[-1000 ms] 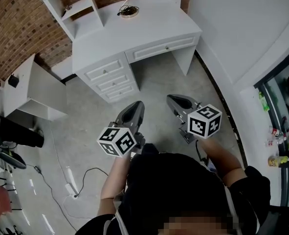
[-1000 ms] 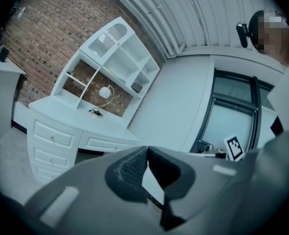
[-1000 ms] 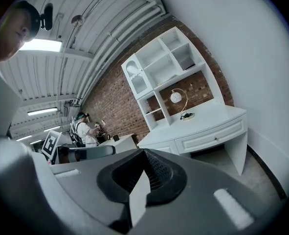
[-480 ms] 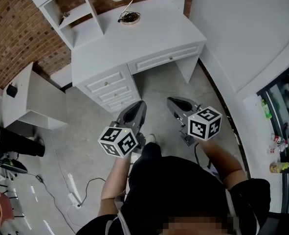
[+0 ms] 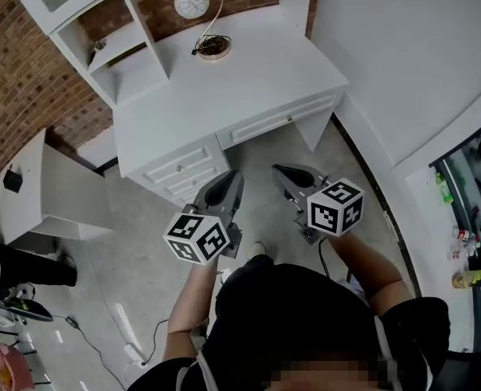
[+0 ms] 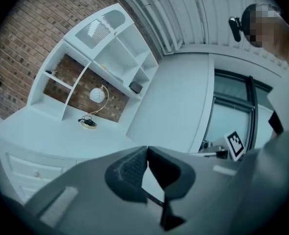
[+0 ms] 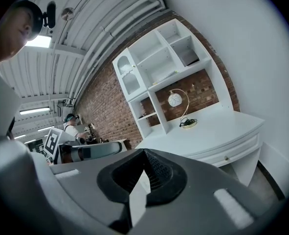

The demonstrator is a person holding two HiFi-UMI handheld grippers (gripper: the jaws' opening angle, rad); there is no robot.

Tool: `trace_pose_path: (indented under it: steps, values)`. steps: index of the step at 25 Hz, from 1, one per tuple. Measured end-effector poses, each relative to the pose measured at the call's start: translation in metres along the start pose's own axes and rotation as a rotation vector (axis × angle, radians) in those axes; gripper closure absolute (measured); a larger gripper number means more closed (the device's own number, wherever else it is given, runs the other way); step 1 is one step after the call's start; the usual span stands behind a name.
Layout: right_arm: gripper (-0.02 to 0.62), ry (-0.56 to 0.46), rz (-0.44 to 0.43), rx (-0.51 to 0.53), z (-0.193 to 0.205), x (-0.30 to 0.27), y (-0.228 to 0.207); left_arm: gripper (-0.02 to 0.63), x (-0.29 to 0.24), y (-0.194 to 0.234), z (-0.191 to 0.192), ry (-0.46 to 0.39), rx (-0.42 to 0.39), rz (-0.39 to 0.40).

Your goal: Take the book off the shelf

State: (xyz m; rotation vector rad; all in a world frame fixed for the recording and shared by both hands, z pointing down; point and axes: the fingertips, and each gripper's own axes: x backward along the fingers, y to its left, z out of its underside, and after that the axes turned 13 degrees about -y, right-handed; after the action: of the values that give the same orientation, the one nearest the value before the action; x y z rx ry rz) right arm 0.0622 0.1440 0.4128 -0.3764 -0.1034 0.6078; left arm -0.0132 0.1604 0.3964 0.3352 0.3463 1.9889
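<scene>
While we face the white desk (image 5: 248, 80), left gripper (image 5: 222, 191) and right gripper (image 5: 292, 177) hover near its front edge, jaws closed

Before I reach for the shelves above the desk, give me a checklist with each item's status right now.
1. Left gripper empty: ok, jaws together, nothing between them.
2. Right gripper empty: ok, jaws together, nothing held.
3. Jaws open for a grasp: not ok, both are shut.
4. Book spotted on the shelf unit: cannot tell, nothing there reads clearly as a book.
5. Close enough to the shelves: probably not ok, both grippers hang over the floor in front of the desk.
</scene>
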Motion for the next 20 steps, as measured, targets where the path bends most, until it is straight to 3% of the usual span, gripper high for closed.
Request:
trace_pose_path:
  steps: [20]
  values:
    - [0.598,0.019,0.032,0.009,-0.007,-0.102,-0.025,0.6,-0.046,0.095,-0.026,0.03,0.008,0.018]
